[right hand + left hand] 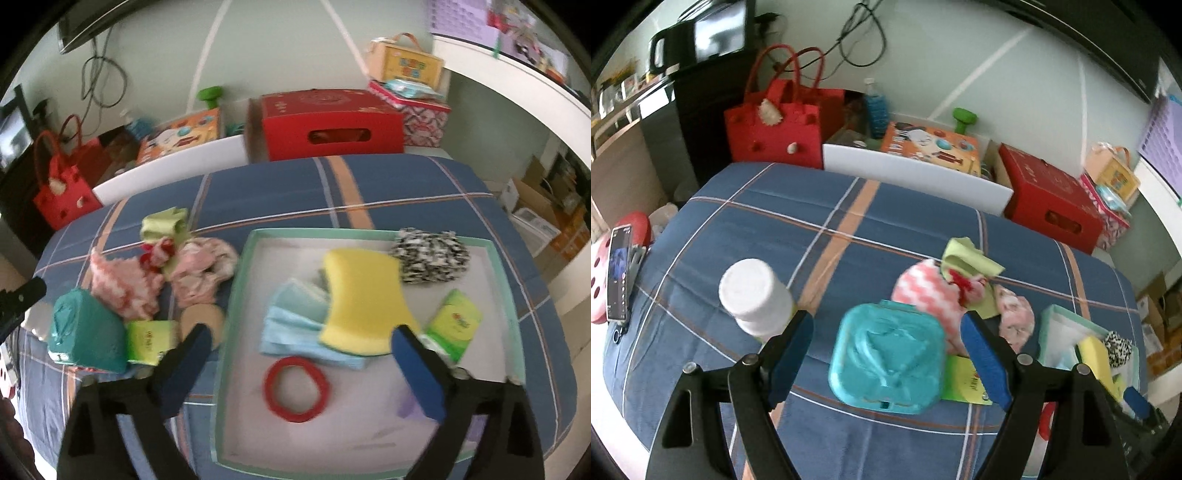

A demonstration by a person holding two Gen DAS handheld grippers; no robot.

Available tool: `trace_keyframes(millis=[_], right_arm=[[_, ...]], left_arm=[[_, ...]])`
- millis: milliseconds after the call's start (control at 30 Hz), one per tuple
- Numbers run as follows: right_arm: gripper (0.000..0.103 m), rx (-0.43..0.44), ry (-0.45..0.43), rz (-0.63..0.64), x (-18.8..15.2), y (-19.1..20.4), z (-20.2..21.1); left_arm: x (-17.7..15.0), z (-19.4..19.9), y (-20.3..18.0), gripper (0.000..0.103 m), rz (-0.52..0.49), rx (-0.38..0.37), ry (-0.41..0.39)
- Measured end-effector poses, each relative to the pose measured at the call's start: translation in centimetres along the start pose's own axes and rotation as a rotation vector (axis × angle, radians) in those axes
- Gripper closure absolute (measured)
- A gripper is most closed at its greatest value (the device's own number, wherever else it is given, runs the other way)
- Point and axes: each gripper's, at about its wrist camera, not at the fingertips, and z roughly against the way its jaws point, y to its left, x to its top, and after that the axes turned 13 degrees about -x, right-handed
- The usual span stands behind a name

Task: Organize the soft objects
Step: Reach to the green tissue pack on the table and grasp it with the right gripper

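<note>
The left gripper hangs with fingers apart; the teal wipes pack lies between them, untouched, cloths at one o'clock. The right gripper gapes empty over the tray, the yellow sponge at one o'clock between its fingers.

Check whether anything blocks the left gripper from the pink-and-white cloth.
Yes. The teal wipes pack sits between the open fingers of the left gripper, directly in front of the pink-and-white cloth. The cloth lies just behind it, so go over or around it.
</note>
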Motion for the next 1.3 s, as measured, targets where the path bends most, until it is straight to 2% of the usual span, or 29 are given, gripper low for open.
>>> trace_keyframes(millis=[33,67,100,433,567,667,1300], right_arm=[[0.0,0.008,-0.004,0.013,-0.1,0.7,0.1],[0.0,0.017,-0.003,0.025,-0.2,1.4,0.1],[0.0,0.023,0.0,0.031,-0.3,2.0,0.1],[0.0,0.087,0.026,0.082,-1.4,6.8,-0.4],[0.0,0.096,0.04,0.135,-1.9,8.8,-0.6],[0.0,0.09,0.046,0.18,-2.2,10.1,-0.8],[0.0,0.105,0.119,0.271,-3.6,14.3,-3.5]], left_arm=[[0.0,0.1,0.4,0.015,0.01,0.001,-0.001],[0.0,0.1,0.7,0.006,0.018,0.003,-0.001],[0.0,0.2,1.0,0.005,0.023,0.005,-0.003],[0.0,-0.7,3.4,0.004,0.066,-0.001,0.032],[0.1,-0.5,3.9,0.004,0.067,-0.014,0.013],[0.0,-0.6,4.4,0.004,0.069,-0.012,0.031],[-0.5,-2.2,6.4,0.004,0.109,-0.018,0.127]])
